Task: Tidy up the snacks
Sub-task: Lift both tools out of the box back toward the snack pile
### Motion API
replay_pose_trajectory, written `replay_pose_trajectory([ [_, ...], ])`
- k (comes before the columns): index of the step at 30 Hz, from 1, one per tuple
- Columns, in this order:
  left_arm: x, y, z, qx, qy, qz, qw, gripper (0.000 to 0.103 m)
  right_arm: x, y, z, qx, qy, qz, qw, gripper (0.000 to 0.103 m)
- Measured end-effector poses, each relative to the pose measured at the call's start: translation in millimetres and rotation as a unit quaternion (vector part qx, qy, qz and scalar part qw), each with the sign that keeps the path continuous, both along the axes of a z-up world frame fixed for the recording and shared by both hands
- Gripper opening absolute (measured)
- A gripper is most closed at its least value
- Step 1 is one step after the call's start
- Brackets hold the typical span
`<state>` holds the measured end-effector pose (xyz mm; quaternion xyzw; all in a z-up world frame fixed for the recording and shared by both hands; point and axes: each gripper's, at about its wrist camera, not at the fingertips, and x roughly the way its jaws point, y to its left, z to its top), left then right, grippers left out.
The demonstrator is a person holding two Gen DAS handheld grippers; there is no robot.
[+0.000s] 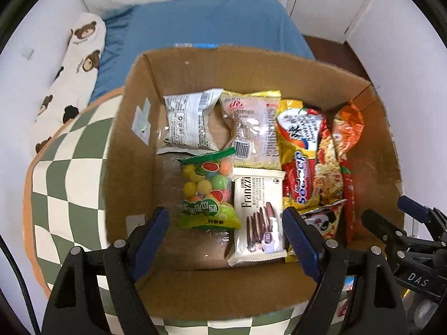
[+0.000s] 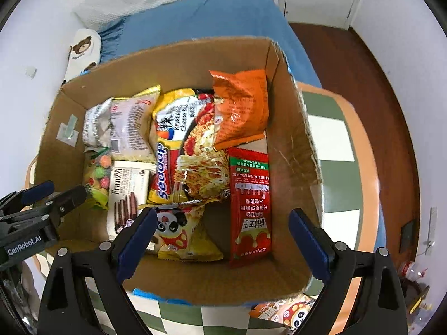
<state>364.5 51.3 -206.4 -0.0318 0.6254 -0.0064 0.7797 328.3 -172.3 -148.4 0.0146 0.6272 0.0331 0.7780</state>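
Note:
An open cardboard box (image 1: 134, 128) (image 2: 293, 128) sits on a checkered cushion and holds several snack packs. Inside are a candy bag (image 1: 206, 192), a white Franzzi cookie pack (image 1: 258, 212) (image 2: 127, 192), a white pack (image 1: 190, 122), a pink-and-yellow pack (image 1: 254, 128), a yellow noodle pack (image 1: 304, 150) (image 2: 178, 145), an orange bag (image 2: 240, 109), a red sachet (image 2: 250, 203) and a panda pack (image 2: 178, 229). My left gripper (image 1: 226, 240) is open and empty above the box's near left side. My right gripper (image 2: 223, 240) is open and empty above the near right side.
The green-and-white checkered cushion (image 1: 67, 184) (image 2: 329, 136) lies on a blue-sheeted bed (image 1: 206, 25). A bear-print pillow (image 1: 75, 64) lies at the left. Another orange panda snack pack (image 2: 285, 311) lies outside the box at its near right. Wooden floor (image 2: 349, 64) is on the right.

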Motion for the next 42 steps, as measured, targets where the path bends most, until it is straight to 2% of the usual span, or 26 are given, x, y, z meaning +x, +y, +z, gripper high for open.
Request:
replay_pose_trajectory([
  [10, -49.2, 4.3, 46.6, 0.007, -0.092, 0.007, 0.9957, 0.083, -48.7, -0.5, 42.7, 0.008, -0.072, 0.003, 0.997, 0.097],
  [24, -126.4, 1.3, 97.8, 0.013, -0.179, 0.009, 0.9838, 0.083, -128.7, 6.5, 106.3, 0.007, -0.172, 0.009, 0.985, 0.097],
  [29, -147.1, 4.0, 113.3, 0.018, -0.206, 0.017, 0.9782, 0.083, -153.5, 5.0, 119.2, 0.03, -0.188, -0.001, 0.982, 0.097],
  [32, -159.5, 2.7, 109.2, 0.018, -0.202, 0.018, 0.979, 0.083, -169.7, -2.3, 111.7, 0.063, -0.174, -0.014, 0.983, 0.097],
  [35, -171.3, -1.0, 83.7, 0.018, -0.168, 0.019, 0.9854, 0.083, -185.2, -21.2, 86.6, 0.074, -0.137, -0.045, 0.987, 0.097],
  [38, -180.0, -9.0, 41.5, 0.02, -0.112, 0.016, 0.9934, 0.083, -198.8, -56.8, 46.3, 0.092, -0.085, -0.101, 0.987, 0.097],
  [42, -190.2, -19.2, -13.3, 0.024, -0.043, 0.015, 0.9987, 0.083, -219.7, -103.3, -13.8, 0.109, -0.013, -0.176, 0.978, 0.097],
])
